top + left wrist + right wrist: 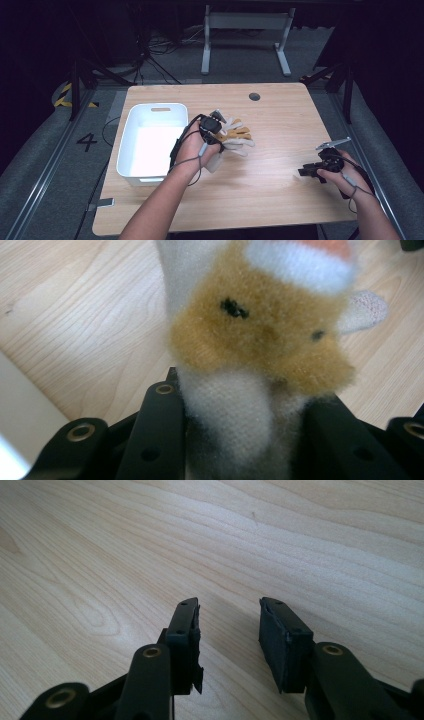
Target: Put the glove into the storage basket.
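wooden table (270,165): left hand-held gripper (216,127) clamps plush toy (234,137) (lying crosswise).

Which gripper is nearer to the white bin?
Left. The left gripper holds a plush toy just beside the white bin; the right gripper is far across the table, open.

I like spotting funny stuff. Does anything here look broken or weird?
One small thing: on the right hand-held gripper, the pad on one jaw looks ragged and peeling at its edge. Otherwise nothing stands out; the left hand-held gripper simply holds a plush toy beside the white bin.
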Tool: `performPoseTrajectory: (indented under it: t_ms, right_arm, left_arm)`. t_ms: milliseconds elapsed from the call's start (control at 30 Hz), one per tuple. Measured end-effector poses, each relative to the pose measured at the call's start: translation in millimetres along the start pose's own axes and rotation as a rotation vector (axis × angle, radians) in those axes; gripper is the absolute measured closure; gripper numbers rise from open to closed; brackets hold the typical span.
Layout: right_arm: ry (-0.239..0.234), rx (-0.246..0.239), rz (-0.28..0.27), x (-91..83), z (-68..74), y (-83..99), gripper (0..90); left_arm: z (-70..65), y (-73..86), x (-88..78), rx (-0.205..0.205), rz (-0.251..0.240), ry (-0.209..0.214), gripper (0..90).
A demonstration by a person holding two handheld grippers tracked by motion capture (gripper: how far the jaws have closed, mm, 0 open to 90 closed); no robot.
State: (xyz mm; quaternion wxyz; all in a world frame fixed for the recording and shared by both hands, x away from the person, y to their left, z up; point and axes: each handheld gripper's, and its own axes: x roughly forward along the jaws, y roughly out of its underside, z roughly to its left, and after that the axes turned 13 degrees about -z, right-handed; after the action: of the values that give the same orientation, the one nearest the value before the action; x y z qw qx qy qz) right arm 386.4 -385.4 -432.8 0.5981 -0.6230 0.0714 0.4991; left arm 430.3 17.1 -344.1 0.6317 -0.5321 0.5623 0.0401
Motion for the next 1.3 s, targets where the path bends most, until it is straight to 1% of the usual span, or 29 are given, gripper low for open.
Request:
performPoseTrajectory:
  t_ms: [33, 67, 100, 167, 233, 267, 300, 367, 433, 467, 533, 567, 600, 667, 700, 733, 800, 833, 867, 900, 933, 967, 1000, 1033, 1133, 1167, 1233, 1267, 1300]
  right_arm:
    - [0.001, -0.003, 0.000, 0.6, -0.1, -0.3, 61.0]
    - [0.001, -0.003, 0.000, 0.6, -0.1, -0.3, 61.0]
    - [0.005, -0.011, 0.007, 2.7, -0.9, -0.8, 61.0]
    - [0.010, -0.012, 0.008, 5.1, -2.3, -1.6, 62.0]
    - [0.009, -0.009, 0.009, 6.8, -2.3, -4.0, 61.9]
    - [0.009, -0.009, 0.009, 6.8, -2.3, -4.0, 61.9]
    - [-0.001, -0.014, 0.005, 9.4, -0.6, -7.4, 61.9]
    - [-0.008, -0.021, 0.008, 11.8, 1.4, -10.3, 61.9]
    - [-0.015, -0.026, 0.008, 14.1, 3.7, -13.3, 61.9]
    - [-0.015, -0.026, 0.008, 14.1, 3.7, -13.3, 61.9]
    - [-0.022, -0.032, 0.016, 16.6, 5.3, -16.4, 61.9]
    - [-0.019, -0.037, 0.015, 17.5, 5.1, -17.0, 61.9]
    - [-0.019, -0.037, 0.015, 17.5, 5.1, -17.0, 61.9]
    - [-0.019, -0.040, 0.015, 18.2, 4.1, -19.8, 61.9]
    - [-0.022, -0.037, 0.014, 18.2, 4.4, -21.1, 61.9]
    - [-0.022, -0.037, 0.014, 18.2, 4.4, -21.1, 61.9]
    - [-0.026, -0.041, 0.005, 18.4, 5.5, -23.7, 61.8]
    - [-0.028, -0.058, 0.002, 18.4, 8.9, -27.8, 61.6]
    - [-0.028, -0.058, 0.002, 18.4, 8.9, -27.8, 61.6]
    - [-0.034, -0.067, -0.004, 18.6, 12.7, -32.1, 61.3]
    - [-0.034, -0.067, -0.004, 18.6, 12.7, -32.1, 61.3]
    - [-0.042, -0.074, -0.004, 19.4, 15.6, -34.5, 61.2]
    - [-0.046, -0.079, -0.004, 20.1, 16.7, -35.5, 61.2]
    - [-0.050, -0.082, -0.001, 20.9, 17.5, -36.2, 61.1]
    - [-0.056, -0.082, 0.006, 22.7, 18.6, -38.0, 61.0]
    - [-0.062, -0.082, 0.007, 23.1, 18.5, -38.5, 61.0]
    - [-0.063, -0.085, 0.007, 23.7, 18.6, -39.5, 60.8]
    - [-0.063, -0.085, 0.007, 23.7, 18.6, -39.5, 60.8]
    - [-0.062, -0.083, 0.007, 24.3, 19.1, -40.0, 60.5]
  left_arm:
    - [1.2, 0.2, -4.8, -0.029, -0.020, -0.012, 69.4]
    - [1.2, 0.2, -4.8, -0.029, -0.020, -0.012, 69.5]
    - [2.2, 0.7, -10.4, -0.061, -0.037, -0.033, 69.5]
    - [3.5, 1.7, -16.1, -0.084, -0.044, -0.044, 69.5]
    - [4.8, 2.9, -22.6, -0.094, -0.052, -0.057, 69.5]
    - [4.8, 2.9, -22.6, -0.094, -0.052, -0.057, 69.5]
    - [5.9, 3.9, -28.7, -0.125, -0.060, -0.064, 69.5]
    - [7.7, 4.0, -35.0, -0.140, -0.066, -0.074, 69.6]
    - [8.3, 3.4, -41.7, -0.157, -0.074, -0.095, 69.7]
    - [8.3, 3.4, -41.7, -0.157, -0.074, -0.095, 69.8]
    - [9.3, 2.6, -48.4, -0.179, -0.082, -0.106, 69.9]
    - [11.1, 1.7, -55.2, -0.203, -0.089, -0.115, 69.9]
    - [11.1, 1.7, -55.2, -0.203, -0.089, -0.115, 69.9]
    - [12.8, 0.7, -61.6, -0.203, -0.093, -0.134, 69.9]
    - [13.9, 1.2, -66.2, -0.219, -0.111, -0.145, 69.9]
    - [13.9, 1.2, -66.2, -0.219, -0.111, -0.145, 69.9]
    - [16.9, 2.2, -68.3, -0.243, -0.110, -0.140, 69.9]
    - [20.0, 2.7, -69.8, -0.254, -0.107, -0.149, 69.9]
    - [20.0, 2.7, -69.8, -0.254, -0.107, -0.149, 69.9]
    - [23.2, 3.1, -72.3, -0.270, -0.112, -0.160, 69.9]
    - [23.2, 3.1, -72.3, -0.270, -0.112, -0.160, 69.8]
    - [27.2, 4.0, -75.2, -0.286, -0.115, -0.165, 69.9]
    - [27.2, 4.0, -75.2, -0.286, -0.115, -0.165, 69.8]
    - [30.6, 5.1, -78.1, -0.303, -0.116, -0.175, 69.8]
    - [34.6, 6.3, -81.3, -0.317, -0.126, -0.178, 69.8]
    - [39.0, 8.1, -84.6, -0.337, -0.135, -0.189, 69.8]
    - [43.4, 10.2, -87.4, -0.354, -0.134, -0.201, 69.8]
    - [43.4, 10.2, -87.4, -0.354, -0.134, -0.201, 69.8]
    - [48.3, 12.4, -89.8, -0.369, -0.133, -0.210, 69.8]
